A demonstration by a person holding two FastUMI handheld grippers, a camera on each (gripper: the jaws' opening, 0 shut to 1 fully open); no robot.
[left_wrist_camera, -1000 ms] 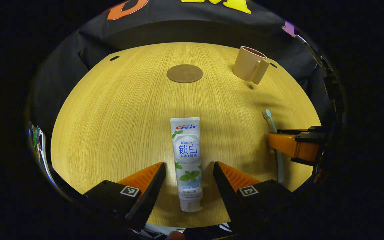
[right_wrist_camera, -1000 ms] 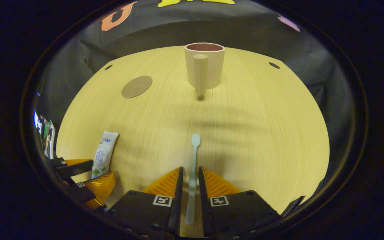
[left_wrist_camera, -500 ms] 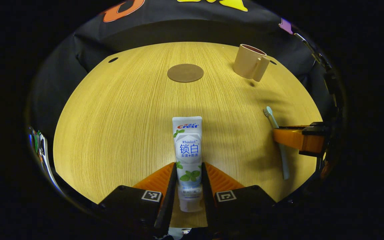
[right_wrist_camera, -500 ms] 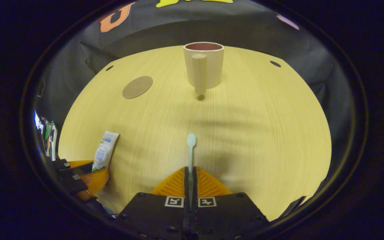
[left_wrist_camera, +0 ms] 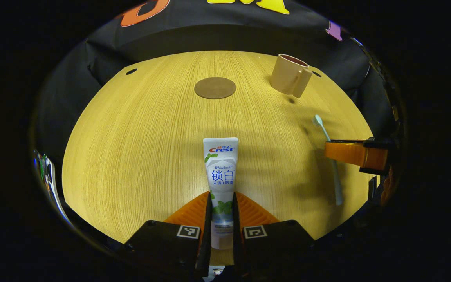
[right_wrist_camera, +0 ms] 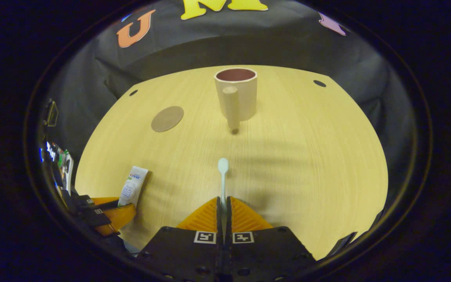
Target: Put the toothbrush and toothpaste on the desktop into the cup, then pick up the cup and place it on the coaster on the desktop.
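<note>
A white toothpaste tube points away from me, its cap end squeezed between the orange fingers of my left gripper, which is shut on it. My right gripper is shut on the handle of a pale blue toothbrush, head forward and raised off the wood. That toothbrush and the right gripper also sit at the right of the left gripper view. A beige cup with its handle toward me stands upright ahead of the toothbrush. The cup is far right of the round brown coaster.
The round wooden tabletop has small dark holes near its far edge. In the right gripper view the coaster lies left of the cup, and the left gripper with the toothpaste is at the lower left.
Both grippers closed from open, the left onto the toothpaste and the right onto the toothbrush. The right gripper has since lifted, and the cup and table sit lower in its view.
</note>
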